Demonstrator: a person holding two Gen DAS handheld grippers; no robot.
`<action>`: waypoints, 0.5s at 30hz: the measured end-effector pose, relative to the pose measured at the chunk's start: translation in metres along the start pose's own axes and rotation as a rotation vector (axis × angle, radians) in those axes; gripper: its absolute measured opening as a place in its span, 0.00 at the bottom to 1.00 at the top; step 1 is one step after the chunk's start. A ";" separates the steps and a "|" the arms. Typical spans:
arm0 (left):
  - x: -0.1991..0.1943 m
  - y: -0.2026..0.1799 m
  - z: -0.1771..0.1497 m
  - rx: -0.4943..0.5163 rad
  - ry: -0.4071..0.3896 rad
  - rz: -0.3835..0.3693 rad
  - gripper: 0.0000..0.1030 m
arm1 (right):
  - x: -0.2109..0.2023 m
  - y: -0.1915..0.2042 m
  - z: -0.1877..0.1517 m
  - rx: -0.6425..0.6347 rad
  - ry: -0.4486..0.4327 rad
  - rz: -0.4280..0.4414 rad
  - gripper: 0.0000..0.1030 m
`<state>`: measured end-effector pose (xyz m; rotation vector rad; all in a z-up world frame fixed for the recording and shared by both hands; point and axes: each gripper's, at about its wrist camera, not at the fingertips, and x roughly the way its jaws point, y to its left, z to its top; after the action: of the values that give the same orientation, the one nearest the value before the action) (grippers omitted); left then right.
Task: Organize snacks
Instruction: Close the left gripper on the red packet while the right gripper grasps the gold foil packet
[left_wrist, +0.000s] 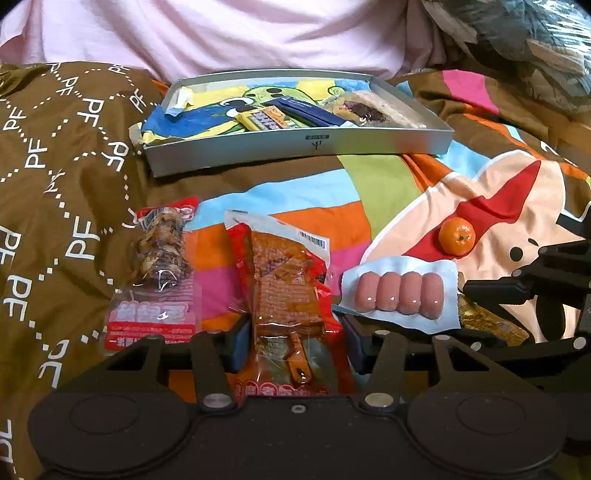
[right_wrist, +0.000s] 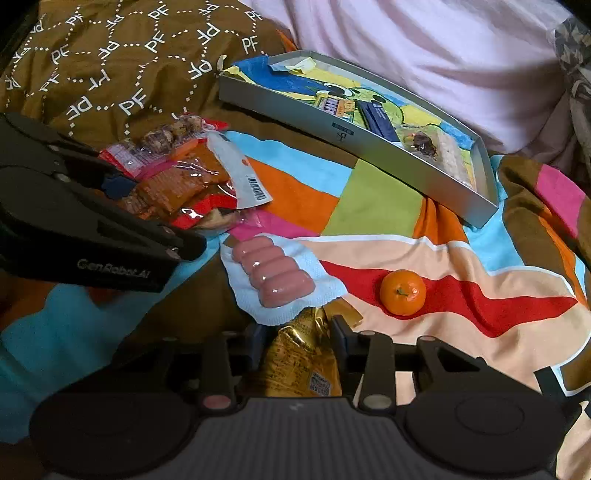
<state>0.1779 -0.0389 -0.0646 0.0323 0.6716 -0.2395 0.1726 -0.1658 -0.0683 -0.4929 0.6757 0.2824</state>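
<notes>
snack sorting: both grippers set around packets on the bedspread

left gripper (left_wrist: 293, 341): its jaws straddle the red packet of orange-brown dried tofu (left_wrist: 286, 280), which lies on the patterned bedspread (left_wrist: 55, 177). the blue pads sit at the packet's two edges; whether they press it or only flank it cannot be told.

right gripper (right_wrist: 299, 341): its jaws stand on either side of a gold foil packet (right_wrist: 301, 363), the pads at or just beside the foil. a firm grip cannot be confirmed.

other items on the bedspread: a clear packet of brown nuts (left_wrist: 160, 254) lies just left of the tofu packet. a pale blue pack of four pink sausages (left_wrist: 400, 297) lies to its right, partly over the gold packet's far end. a small mandarin (right_wrist: 402, 291) sits alone on the red stripe, beyond the sausages to the right.

grey shallow box (left_wrist: 295, 147): it rests further back, near a pink cloth (left_wrist: 221, 33). inside are a colourful cartoon liner, a yellow packet, a dark blue packet and a wrapped bar at its right end.
</notes>
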 end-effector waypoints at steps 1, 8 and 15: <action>-0.001 0.000 0.000 -0.003 -0.003 -0.001 0.51 | 0.000 0.000 0.000 0.004 0.002 0.001 0.39; -0.006 0.002 -0.001 -0.019 -0.029 -0.008 0.50 | -0.001 -0.019 -0.003 0.146 0.027 0.048 0.39; -0.010 0.002 0.000 -0.042 -0.059 -0.032 0.50 | 0.010 -0.051 -0.010 0.379 0.093 0.148 0.52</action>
<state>0.1708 -0.0346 -0.0590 -0.0258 0.6190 -0.2560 0.1954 -0.2129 -0.0640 -0.0939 0.8366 0.2641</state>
